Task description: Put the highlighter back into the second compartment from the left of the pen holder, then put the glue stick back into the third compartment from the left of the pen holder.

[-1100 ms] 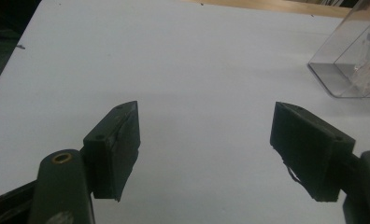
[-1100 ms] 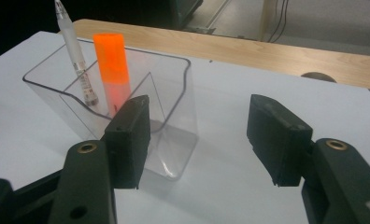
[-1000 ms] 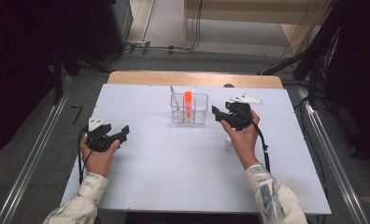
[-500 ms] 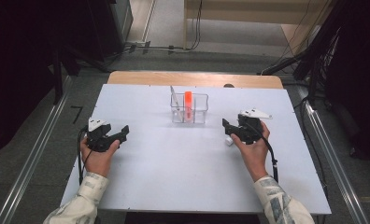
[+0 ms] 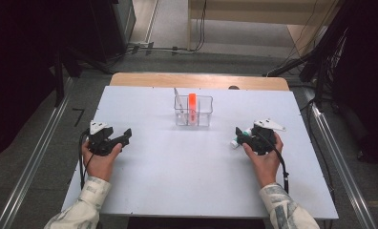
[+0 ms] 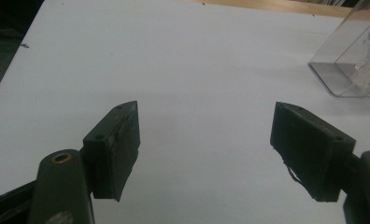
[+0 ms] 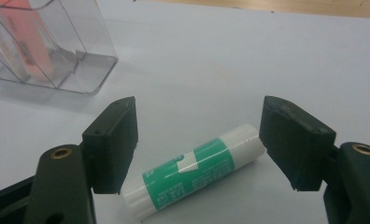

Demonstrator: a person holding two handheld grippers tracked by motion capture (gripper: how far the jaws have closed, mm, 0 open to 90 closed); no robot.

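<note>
1. In the high view, the glue stick [image 5: 238, 138] lay on the white tabletop [image 5: 187, 191] at the right, just at the tips of the right tongs [image 5: 239, 136], well right of and nearer than the clear organiser box [image 5: 193, 114] holding an orange marker [image 5: 192, 103]. The left tongs [image 5: 126, 135] hovered at the near left, released and empty.
2. In the left gripper view, the left tongs [image 6: 204, 149] stood wide over bare tabletop, the organiser box [image 6: 346, 70] at the far right.
3. In the right gripper view, the glue stick [image 7: 197, 170] lay slantwise between the jaws of the right tongs [image 7: 199, 144], which had just been opening and were not pressing on it. It was a short white cylinder with a green label. It looked light, stiff and smooth, likely to roll; gripping mid-barrel across the label seemed safest.
</note>
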